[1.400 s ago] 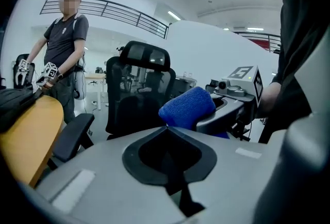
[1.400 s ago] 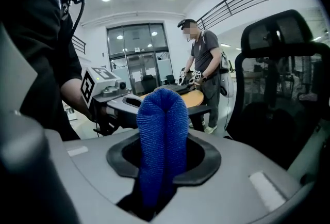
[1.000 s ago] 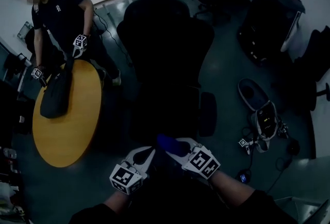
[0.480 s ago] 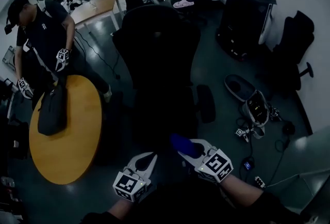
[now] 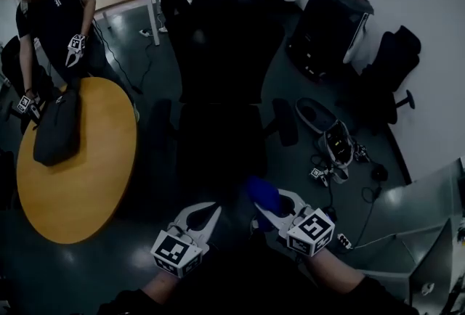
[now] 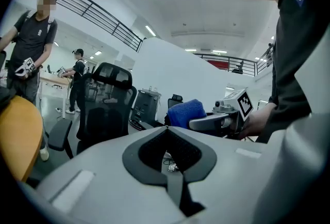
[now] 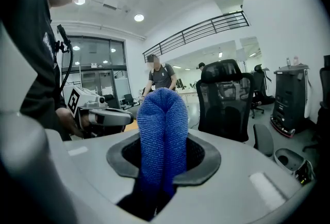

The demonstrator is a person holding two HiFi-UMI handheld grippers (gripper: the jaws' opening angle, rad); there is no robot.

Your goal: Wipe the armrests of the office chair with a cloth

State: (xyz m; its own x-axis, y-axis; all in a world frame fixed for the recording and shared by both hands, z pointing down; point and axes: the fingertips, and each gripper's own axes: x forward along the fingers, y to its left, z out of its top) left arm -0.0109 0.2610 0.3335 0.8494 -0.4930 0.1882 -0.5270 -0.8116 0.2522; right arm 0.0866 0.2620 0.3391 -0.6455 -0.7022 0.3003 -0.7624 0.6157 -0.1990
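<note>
A black office chair [image 5: 225, 74] stands ahead of me with its back turned to me. Its right armrest [image 5: 285, 122] and left armrest [image 5: 161, 126] show on either side. My right gripper [image 5: 266, 203] is held low in front of me, short of the chair, and is shut on a folded blue cloth [image 5: 261, 192]. In the right gripper view the cloth [image 7: 163, 132] bulges up between the jaws. My left gripper [image 5: 211, 210] hangs beside it with its jaws closed together on nothing [image 6: 167, 134]. Neither gripper touches the chair.
A round wooden table [image 5: 87, 176] with a black bag [image 5: 54, 125] stands left of the chair; a person [image 5: 51, 12] with grippers stands by it. A black cabinet [image 5: 327, 30], another chair [image 5: 385, 81], floor gear and cables [image 5: 330, 150], and a grey desk corner [image 5: 425, 234] lie to the right.
The head view has swung, so the chair sits more central and the right wall shows. Both grippers stay low in front of me, the right still on the cloth.
</note>
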